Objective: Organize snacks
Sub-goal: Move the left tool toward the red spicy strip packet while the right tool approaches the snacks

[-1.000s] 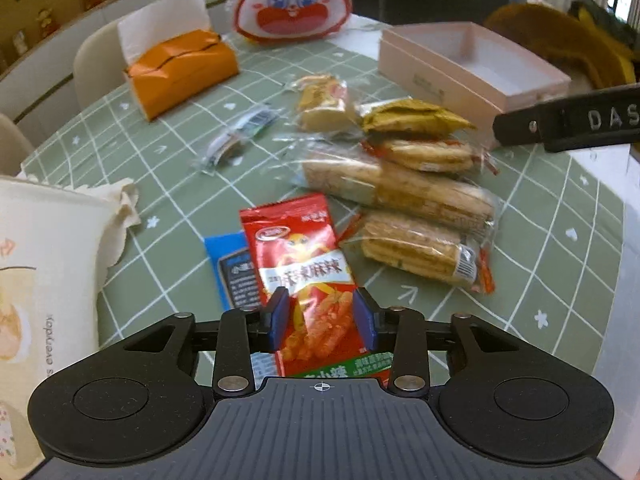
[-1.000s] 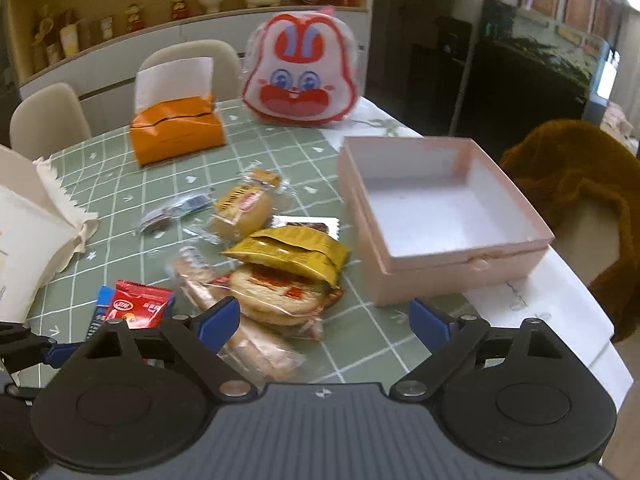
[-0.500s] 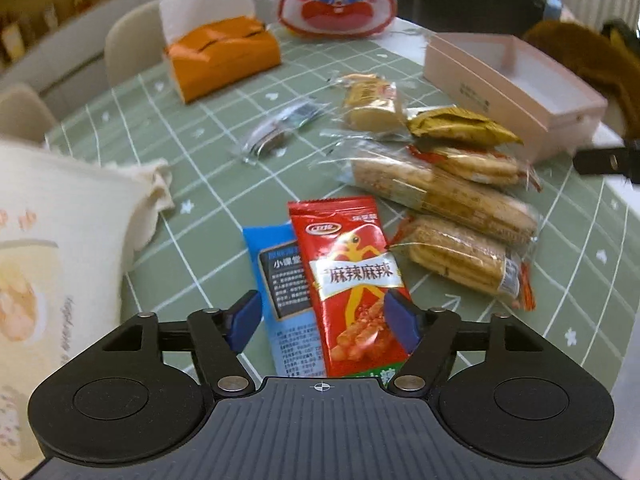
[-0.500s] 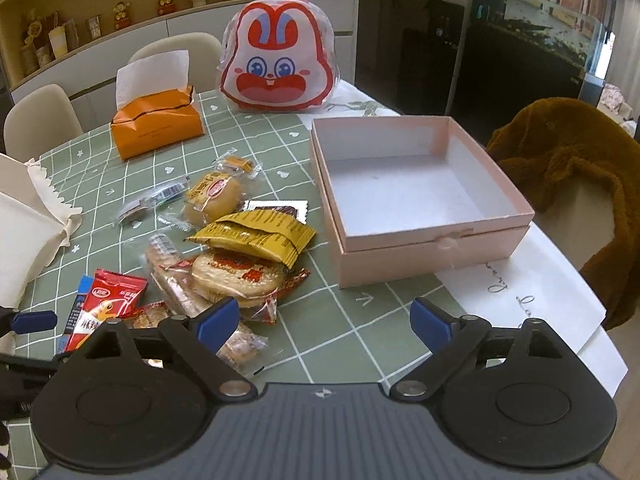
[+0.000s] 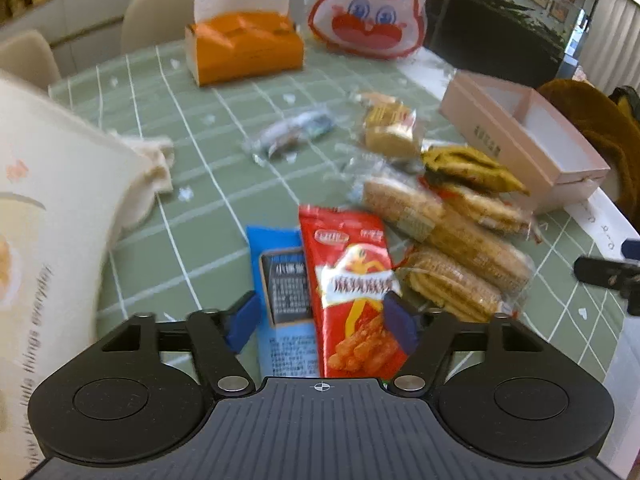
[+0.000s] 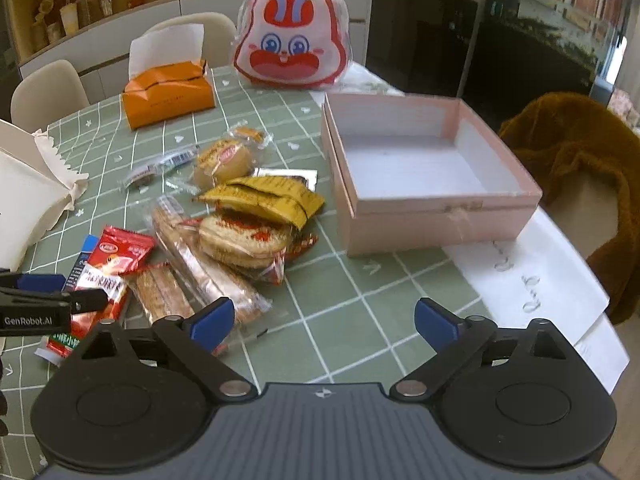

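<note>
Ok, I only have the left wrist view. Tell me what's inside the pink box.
Observer: Nothing. The pink box is empty, and its white floor is bare.
Operator: Check behind the yellow packet for anything I'm missing.
Observer: A flat silver packet lies on the table just behind the yellow packet, partly covered by it.
Operator: Report the right gripper.
Observer: The right gripper has just been opening its jaws. They stand wide apart with nothing between them, over bare tablecloth in front of the box.
</note>
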Available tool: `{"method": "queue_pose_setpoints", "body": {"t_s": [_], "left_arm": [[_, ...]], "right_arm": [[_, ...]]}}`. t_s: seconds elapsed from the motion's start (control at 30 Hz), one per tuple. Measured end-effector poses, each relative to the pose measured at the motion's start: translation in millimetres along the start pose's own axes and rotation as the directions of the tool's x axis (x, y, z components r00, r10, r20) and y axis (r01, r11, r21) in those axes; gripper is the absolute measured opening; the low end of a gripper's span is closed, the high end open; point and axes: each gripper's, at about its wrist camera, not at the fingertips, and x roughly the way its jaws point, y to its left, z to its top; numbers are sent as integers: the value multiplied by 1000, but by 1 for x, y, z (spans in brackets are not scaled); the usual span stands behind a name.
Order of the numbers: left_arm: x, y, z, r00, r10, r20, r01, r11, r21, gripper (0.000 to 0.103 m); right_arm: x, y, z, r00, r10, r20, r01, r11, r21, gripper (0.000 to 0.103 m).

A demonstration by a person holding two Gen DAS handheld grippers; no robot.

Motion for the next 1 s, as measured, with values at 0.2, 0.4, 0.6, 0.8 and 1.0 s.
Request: {"method": "queue_pose_setpoints", "body": {"t_s": [0.2,0.4,0.6,0.8,1.0], "left_arm": [[-2,-16,3,1000,-21,-21,22,998,60,67],[16,-44,-6,997,54,-51,-44,984,174,70],[5,-30,-4,1000,1,-24,2,993,114,53],[-33,5,-2,999,5,41,-4,1000,-18,46],[-67,51,-6,997,31,69,-21,989,-147,16]], "right_arm": [[5,-3,-6,999,16,-31,-15,999,31,97],[4,-5,-10,999,12,-31,-11,999,44,97],[3,-7,-13,998,-47,-46,48,999,25,97],[0,-7,-16,992,108,-62,-104,993,62,97],[-6,49,-8,977,200,-70,-201,980,2,97]]}}
